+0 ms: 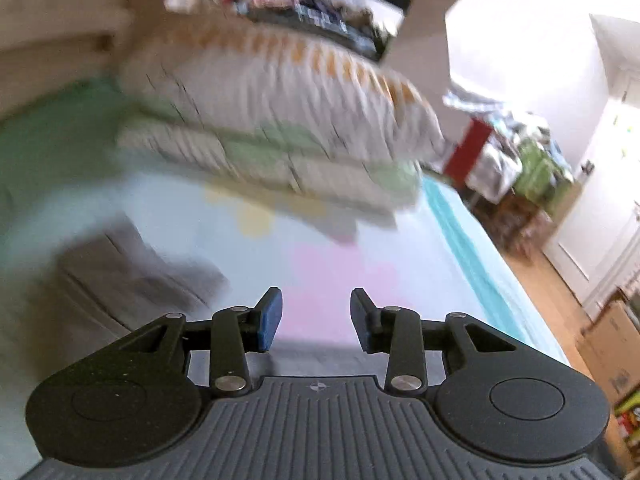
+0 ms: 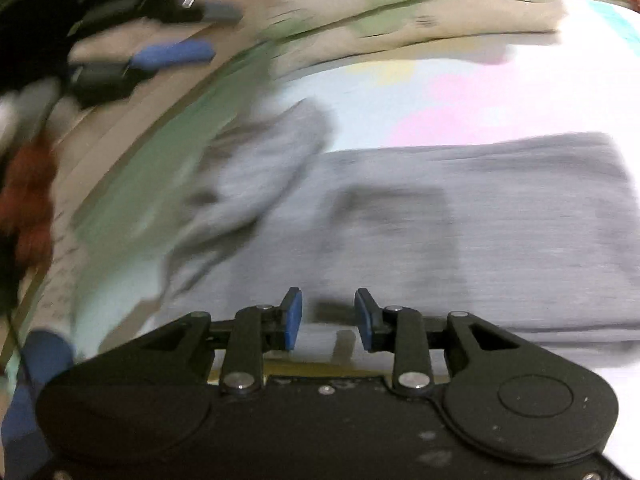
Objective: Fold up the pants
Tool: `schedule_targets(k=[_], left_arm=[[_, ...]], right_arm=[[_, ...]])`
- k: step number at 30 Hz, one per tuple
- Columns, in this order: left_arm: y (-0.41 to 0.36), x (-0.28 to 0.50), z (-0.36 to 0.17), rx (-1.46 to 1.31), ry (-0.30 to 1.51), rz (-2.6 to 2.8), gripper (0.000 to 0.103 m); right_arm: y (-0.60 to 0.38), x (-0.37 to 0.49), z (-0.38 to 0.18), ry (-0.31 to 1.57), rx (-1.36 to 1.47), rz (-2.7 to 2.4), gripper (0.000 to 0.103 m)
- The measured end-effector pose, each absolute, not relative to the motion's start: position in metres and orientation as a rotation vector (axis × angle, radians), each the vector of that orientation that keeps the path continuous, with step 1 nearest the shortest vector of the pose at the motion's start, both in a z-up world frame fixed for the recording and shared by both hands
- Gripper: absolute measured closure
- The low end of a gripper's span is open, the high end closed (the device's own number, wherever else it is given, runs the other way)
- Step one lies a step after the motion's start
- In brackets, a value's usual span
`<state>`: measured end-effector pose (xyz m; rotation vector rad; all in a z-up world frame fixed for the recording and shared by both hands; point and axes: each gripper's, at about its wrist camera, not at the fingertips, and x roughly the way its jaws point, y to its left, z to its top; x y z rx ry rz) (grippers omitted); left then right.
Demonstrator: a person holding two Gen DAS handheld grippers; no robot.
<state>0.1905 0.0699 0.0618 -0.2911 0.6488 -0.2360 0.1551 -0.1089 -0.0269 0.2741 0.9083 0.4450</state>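
The grey pants [image 2: 460, 232] lie folded in a flat wide block on the pastel bed sheet [image 2: 460, 92], with a bunched part [image 2: 256, 176] at their left end. My right gripper [image 2: 328, 316] hovers over their near edge, open, with nothing between its blue pads. In the left wrist view the pants [image 1: 120, 276] are a blurred grey heap at the lower left. My left gripper [image 1: 316, 316] is off to their right above bare sheet [image 1: 340, 280], open and empty. It also shows blurred at the upper left of the right wrist view [image 2: 212, 30].
Striped pillows [image 1: 280, 112] are stacked at the head of the bed. The bed's teal edge [image 1: 472, 248] runs down the right, with wooden floor [image 1: 540, 280] beyond it. Cardboard boxes [image 1: 612, 344] and a cluttered table [image 1: 500, 160] stand past that edge.
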Motion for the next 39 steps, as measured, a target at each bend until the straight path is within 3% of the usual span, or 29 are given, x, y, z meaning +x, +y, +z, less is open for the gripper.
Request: schedule_targets(k=[4, 6, 10, 18, 32, 34, 36, 39], left_arm=[[0.063, 0.176, 0.027, -0.248, 0.723, -0.167, 0.063], [0.073, 0.167, 0.010, -0.246, 0.760, -0.121, 0.056], [0.104, 0.151, -0.029, -0.267, 0.868, -0.015, 0.053], [0.122, 0.114, -0.047, -0.214, 0.831, 0.016, 0.053], [0.126, 0.115, -0.051, -0.316, 0.803, 0.011, 0.053], [0.126, 0.109, -0.050, -0.324, 0.804, 0.011, 0.053], [0.124, 0.106, -0.049, -0.319, 0.809, 0.017, 0.053], [0.120, 0.109, -0.048, -0.301, 0.824, 0.027, 0.053]], right_arm=[[-0.150, 0.161, -0.020, 0.885, 0.293, 0.377, 0.067], [-0.159, 0.166, -0.015, 0.869, 0.276, 0.367, 0.056], [-0.154, 0.182, -0.006, 0.859, 0.248, 0.391, 0.052], [-0.092, 0.247, 0.016, 0.862, 0.233, 0.532, 0.010], [0.043, 0.366, -0.017, 1.041, 0.213, 0.606, 0.006], [0.045, 0.367, -0.027, 1.079, 0.246, 0.607, 0.016], [0.049, 0.365, -0.030, 1.086, 0.253, 0.591, 0.070], [0.040, 0.353, -0.006, 1.025, 0.280, 0.638, 0.077]])
